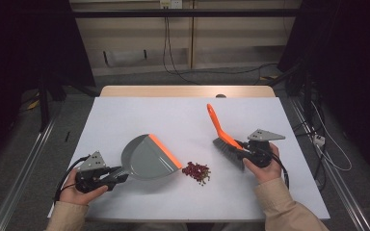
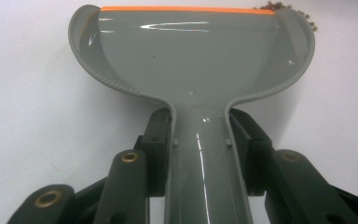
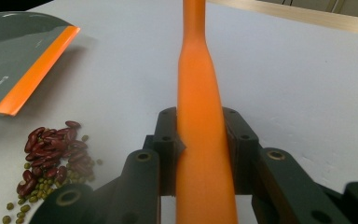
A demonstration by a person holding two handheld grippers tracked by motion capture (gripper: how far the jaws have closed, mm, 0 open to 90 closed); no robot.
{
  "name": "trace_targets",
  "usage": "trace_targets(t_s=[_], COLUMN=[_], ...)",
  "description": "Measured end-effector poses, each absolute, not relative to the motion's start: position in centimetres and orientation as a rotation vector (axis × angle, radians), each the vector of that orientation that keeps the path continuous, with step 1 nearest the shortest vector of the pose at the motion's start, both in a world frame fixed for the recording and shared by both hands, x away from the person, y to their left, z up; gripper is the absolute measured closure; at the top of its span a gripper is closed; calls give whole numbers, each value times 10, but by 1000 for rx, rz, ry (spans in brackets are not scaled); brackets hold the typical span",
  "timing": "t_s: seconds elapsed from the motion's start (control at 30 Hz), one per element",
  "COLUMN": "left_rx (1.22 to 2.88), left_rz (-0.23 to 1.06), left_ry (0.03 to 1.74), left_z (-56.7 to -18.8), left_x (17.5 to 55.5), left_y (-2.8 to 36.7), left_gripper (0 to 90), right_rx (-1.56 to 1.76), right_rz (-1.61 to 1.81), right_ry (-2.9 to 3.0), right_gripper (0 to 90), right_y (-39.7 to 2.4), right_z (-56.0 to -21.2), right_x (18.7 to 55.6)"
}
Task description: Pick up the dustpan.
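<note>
A grey dustpan (image 1: 147,159) with an orange lip rests on the white table (image 1: 139,110), its lip facing a small pile of red beans and green beans (image 1: 196,172). My left gripper (image 1: 119,175) is shut on the dustpan's handle (image 2: 205,168), with a jaw on each side. The pan's bowl (image 2: 186,60) stretches ahead, and some beans (image 2: 279,6) lie by its far right corner. To the right of the pile, my right gripper (image 1: 244,147) is shut on an orange-handled brush (image 1: 218,126) with dark bristles (image 1: 227,152). The brush handle (image 3: 199,93) runs up between the jaws, with the beans (image 3: 51,156) and dustpan lip (image 3: 35,70) at left.
A wooden strip (image 1: 188,91) runs along the table's far edge. Beyond it, cables (image 1: 173,67) trail over the floor. Metal rails (image 1: 24,168) run along both sides of the table, and more cables (image 1: 327,144) lie at the right.
</note>
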State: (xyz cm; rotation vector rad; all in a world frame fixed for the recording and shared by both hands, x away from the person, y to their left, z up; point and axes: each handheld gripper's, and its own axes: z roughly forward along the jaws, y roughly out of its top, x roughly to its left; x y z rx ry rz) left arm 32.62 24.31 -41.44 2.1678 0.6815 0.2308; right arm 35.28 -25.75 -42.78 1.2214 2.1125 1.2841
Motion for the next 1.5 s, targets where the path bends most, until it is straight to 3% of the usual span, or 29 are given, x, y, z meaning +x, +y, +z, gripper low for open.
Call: trace_targets(t_s=[0.4,0.8,1.2,1.5], left_rx=[2236,2267,2321,2346], left_rz=[156,118,104,73], left_ry=[617,533,541,539], left_z=[-424,-429,-436,-439], left_x=[310,319,325,328], left_y=[251,238,223,220], left_gripper=[629,621,512,630], right_rx=[1234,1242,1186,1169], right_rz=[1270,1270,1215,1229], right_ry=[2113,2124,2127,2111], right_gripper=[709,709,703,670], right_y=[-255,-254,-244,-241], right_z=[-430,-431,-431,-429], right_x=[353,354,353,353])
